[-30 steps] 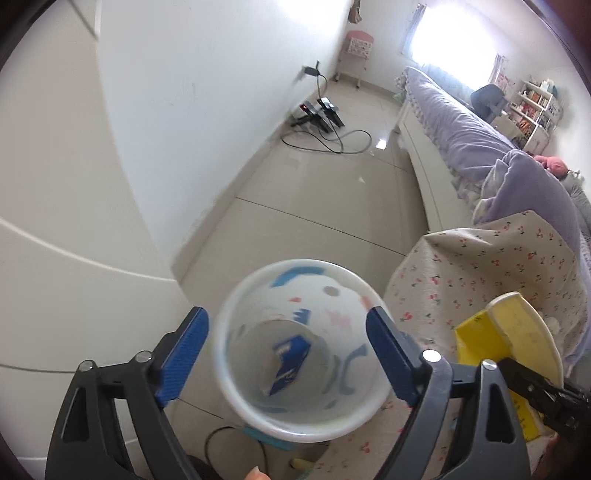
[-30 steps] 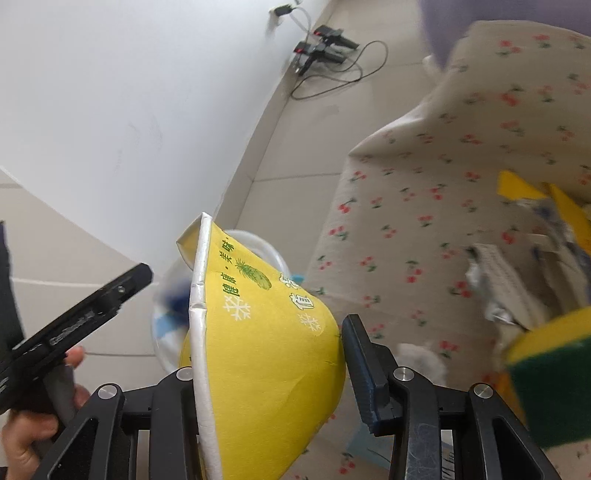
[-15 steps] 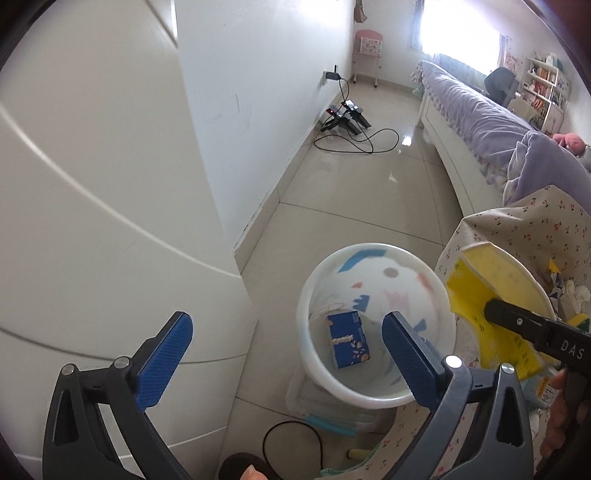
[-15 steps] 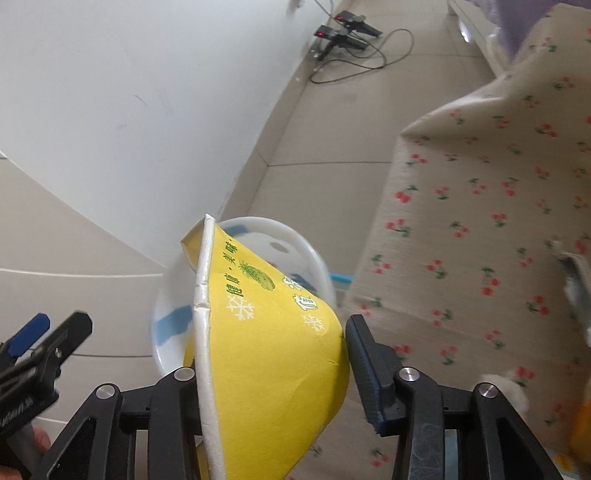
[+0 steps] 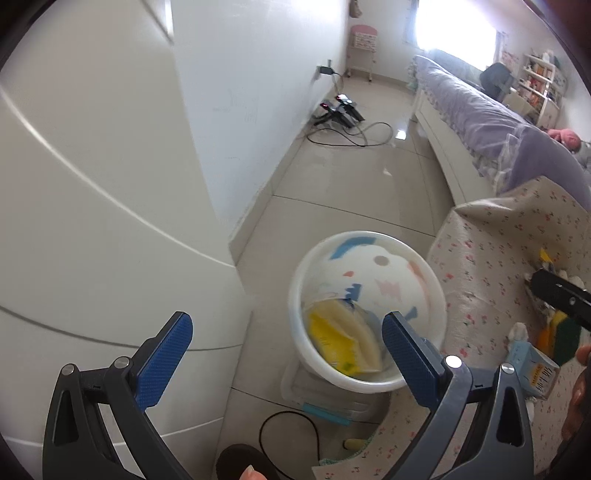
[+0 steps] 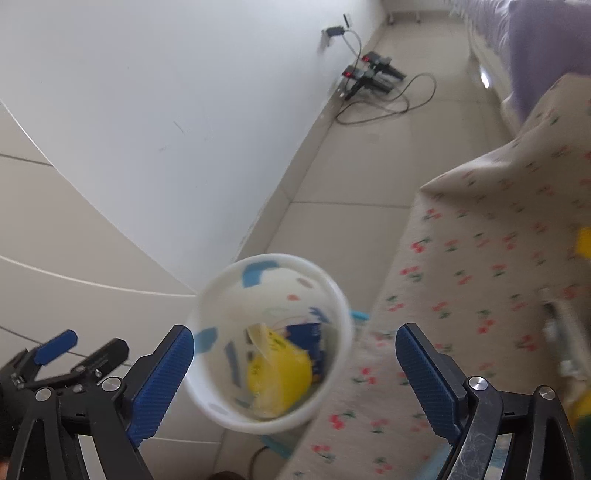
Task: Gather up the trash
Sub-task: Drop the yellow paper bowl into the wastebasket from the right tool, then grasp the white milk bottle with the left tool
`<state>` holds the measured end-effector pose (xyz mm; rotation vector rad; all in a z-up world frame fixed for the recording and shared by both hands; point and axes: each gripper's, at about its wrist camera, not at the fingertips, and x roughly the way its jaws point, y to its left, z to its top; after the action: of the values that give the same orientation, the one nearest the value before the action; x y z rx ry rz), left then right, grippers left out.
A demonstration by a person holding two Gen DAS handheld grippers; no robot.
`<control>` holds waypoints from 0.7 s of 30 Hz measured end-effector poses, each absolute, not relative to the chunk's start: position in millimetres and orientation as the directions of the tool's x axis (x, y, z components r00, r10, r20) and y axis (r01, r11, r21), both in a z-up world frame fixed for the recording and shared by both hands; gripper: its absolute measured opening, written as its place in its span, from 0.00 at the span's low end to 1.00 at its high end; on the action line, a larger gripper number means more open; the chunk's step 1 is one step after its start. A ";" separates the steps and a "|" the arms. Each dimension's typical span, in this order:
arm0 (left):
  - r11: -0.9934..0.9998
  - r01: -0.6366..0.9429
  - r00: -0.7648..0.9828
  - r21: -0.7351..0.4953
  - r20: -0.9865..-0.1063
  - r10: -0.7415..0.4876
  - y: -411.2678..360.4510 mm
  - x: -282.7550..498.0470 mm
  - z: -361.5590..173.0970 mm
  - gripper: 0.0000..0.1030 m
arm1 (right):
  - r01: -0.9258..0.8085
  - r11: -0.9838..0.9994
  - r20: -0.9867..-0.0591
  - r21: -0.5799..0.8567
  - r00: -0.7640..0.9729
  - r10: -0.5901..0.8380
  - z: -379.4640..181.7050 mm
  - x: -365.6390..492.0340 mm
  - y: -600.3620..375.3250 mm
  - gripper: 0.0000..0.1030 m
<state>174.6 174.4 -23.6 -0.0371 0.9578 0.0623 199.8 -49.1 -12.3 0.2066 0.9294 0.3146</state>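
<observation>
A white trash bin [image 5: 369,306] with coloured patches stands on the pale tiled floor [image 5: 354,192], tight against the edge of the desk [image 5: 491,258], which wears a beige cloth printed with small red cherries. Inside the bin lies the yellow paper carton [image 5: 340,339], and the right wrist view shows a dark blue box [image 6: 306,341] beside it. The left claw [image 5: 284,354] is spread wide and holds nothing; the right claw [image 6: 291,369] is likewise spread and bare above the bin. A white wall [image 5: 258,92] runs along the floor to a socket with black chargers and cables [image 5: 343,114]. A bed with lilac covers [image 5: 480,122] lies beyond the desk, and a bright window [image 5: 454,33] glows at the far end.
</observation>
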 end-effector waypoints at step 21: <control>0.974 0.220 0.502 -0.048 -0.851 -0.155 80.2 131.2 -31.3 1.00 | -0.070 0.982 -0.720 0.173 0.672 0.175 22.8 81.4 -199.3 1.00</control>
<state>131.2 80.2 -31.3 0.0693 1.0198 -0.2266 81.4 -199.3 22.8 0.1351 0.8231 0.1382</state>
